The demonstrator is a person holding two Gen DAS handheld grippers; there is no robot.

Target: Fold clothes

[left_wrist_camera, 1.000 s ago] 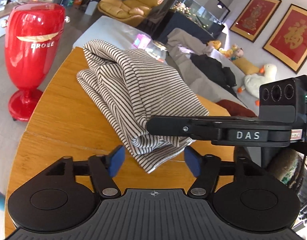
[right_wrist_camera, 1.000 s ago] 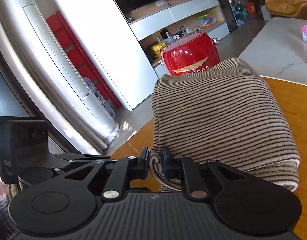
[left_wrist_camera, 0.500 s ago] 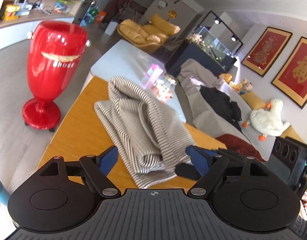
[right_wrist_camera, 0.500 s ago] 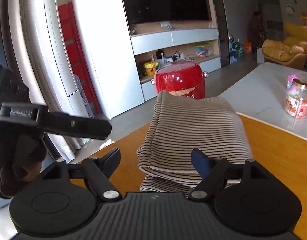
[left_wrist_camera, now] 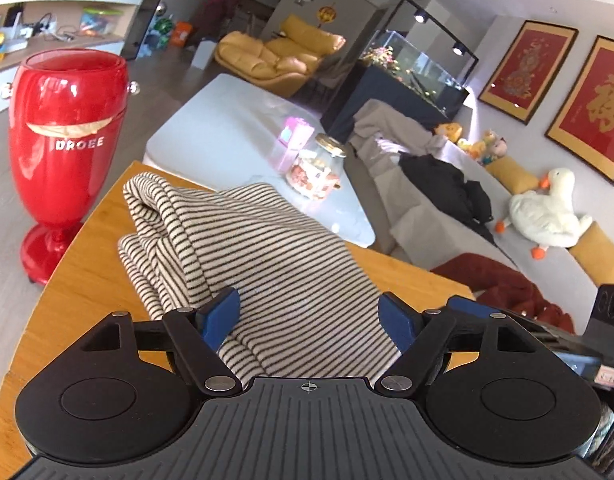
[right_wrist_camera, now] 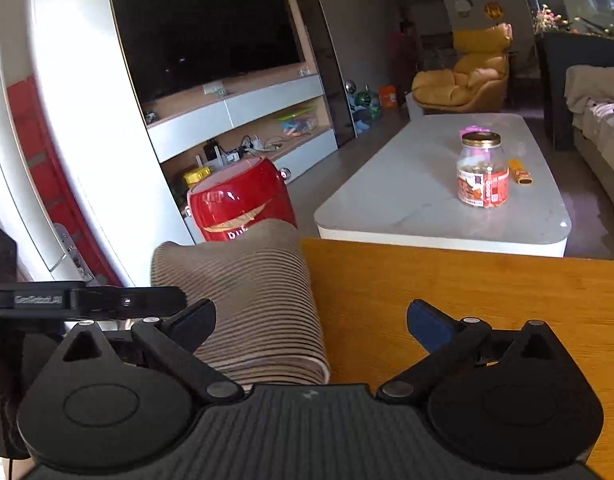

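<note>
A folded beige garment with thin dark stripes (left_wrist_camera: 263,264) lies in a thick bundle on the wooden table (left_wrist_camera: 79,280). My left gripper (left_wrist_camera: 309,316) is open, with its blue pads on either side of the bundle's near end; I cannot tell whether they touch it. In the right wrist view the same garment (right_wrist_camera: 251,300) lies at the table's left edge. My right gripper (right_wrist_camera: 311,320) is open and empty, with the bundle by its left finger and bare wood (right_wrist_camera: 467,288) under its right finger.
A tall red vase (left_wrist_camera: 67,132) stands on the floor left of the table. A white coffee table (right_wrist_camera: 439,184) with a glass jar (right_wrist_camera: 483,176) stands beyond. A sofa with clothes and a plush duck (left_wrist_camera: 547,212) lies to the right.
My right gripper let go of the garment's edge, opened and swung right. My left gripper stayed open and now has the bundle's near end between its pads.
</note>
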